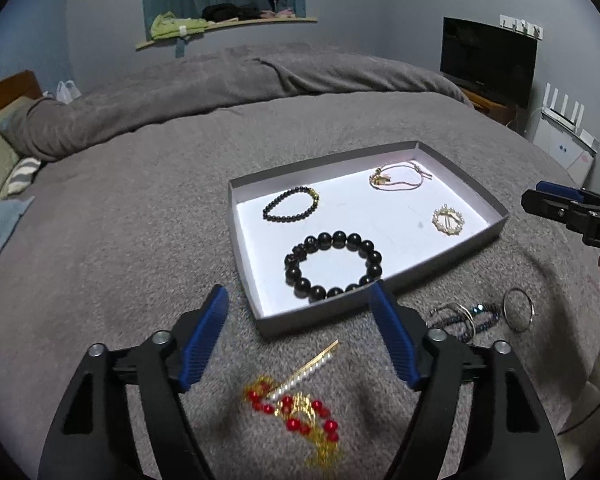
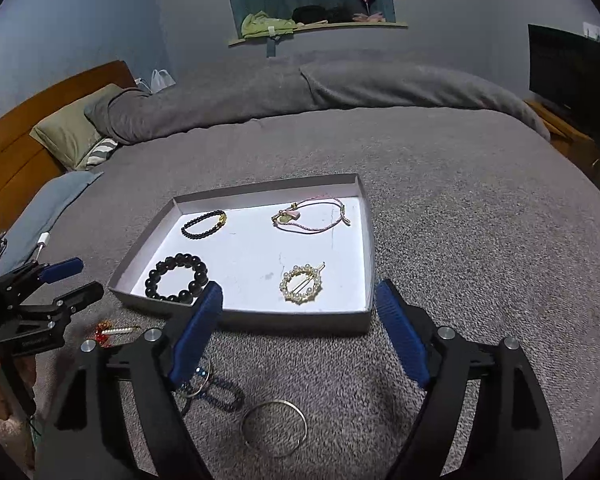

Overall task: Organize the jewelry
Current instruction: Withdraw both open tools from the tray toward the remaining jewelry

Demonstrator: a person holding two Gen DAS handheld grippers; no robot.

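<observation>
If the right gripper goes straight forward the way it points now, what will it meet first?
Most likely the near wall of the gray tray. The right gripper is open and empty, aimed down at that edge, with the pearl hair clip just behind it. Depth is uncertain; it may reach the blanket first.

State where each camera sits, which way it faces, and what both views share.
Left wrist: on the left gripper, facing down across the bed at the tray; open jaws frame red-and-gold jewelry.
Right wrist: on the right gripper, same heading; open jaws above a silver bangle.
Shared: tray, large black bead bracelet.
</observation>
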